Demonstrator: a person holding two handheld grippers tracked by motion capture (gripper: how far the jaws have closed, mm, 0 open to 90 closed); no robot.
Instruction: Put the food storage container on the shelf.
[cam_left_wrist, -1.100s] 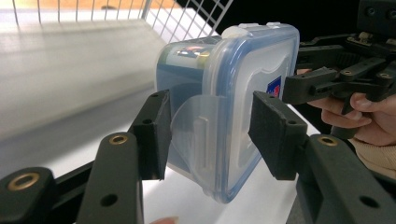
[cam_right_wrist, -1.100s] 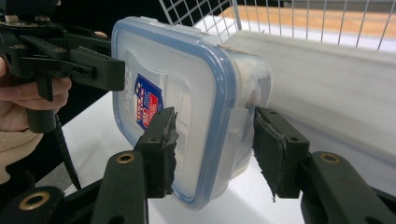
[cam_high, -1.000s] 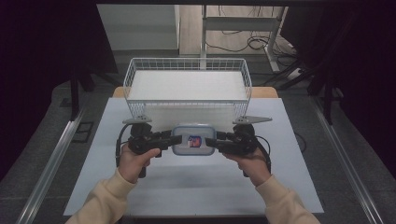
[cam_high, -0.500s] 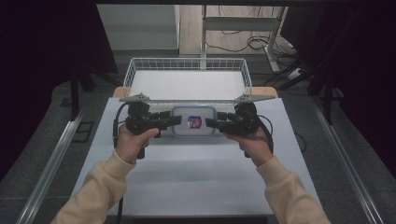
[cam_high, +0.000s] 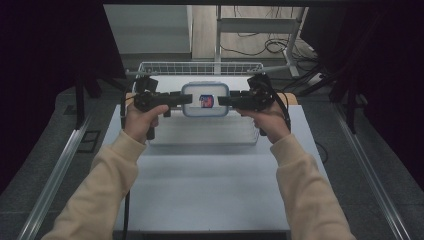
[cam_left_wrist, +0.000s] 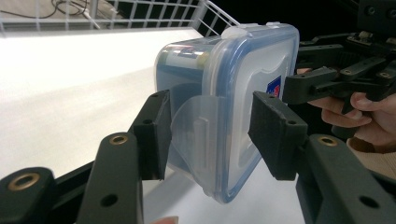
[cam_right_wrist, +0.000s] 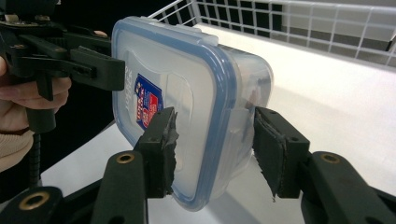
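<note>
You hold the box (cam_high: 205, 99) up between both tongs, above the wire basket (cam_high: 200, 68) at the bench's (cam_high: 210, 185) 12 o'clock end. Your left tongs (cam_high: 186, 99) clamp its 9 o'clock end, jaws closed over the lid's side flap (cam_left_wrist: 196, 135). Your right tongs (cam_high: 223, 101) clamp the 3 o'clock end, one jaw on the blue-rimmed lid (cam_right_wrist: 187, 93), the other on the clear body. The lid's red and blue label (cam_high: 206, 101) faces up.
</note>
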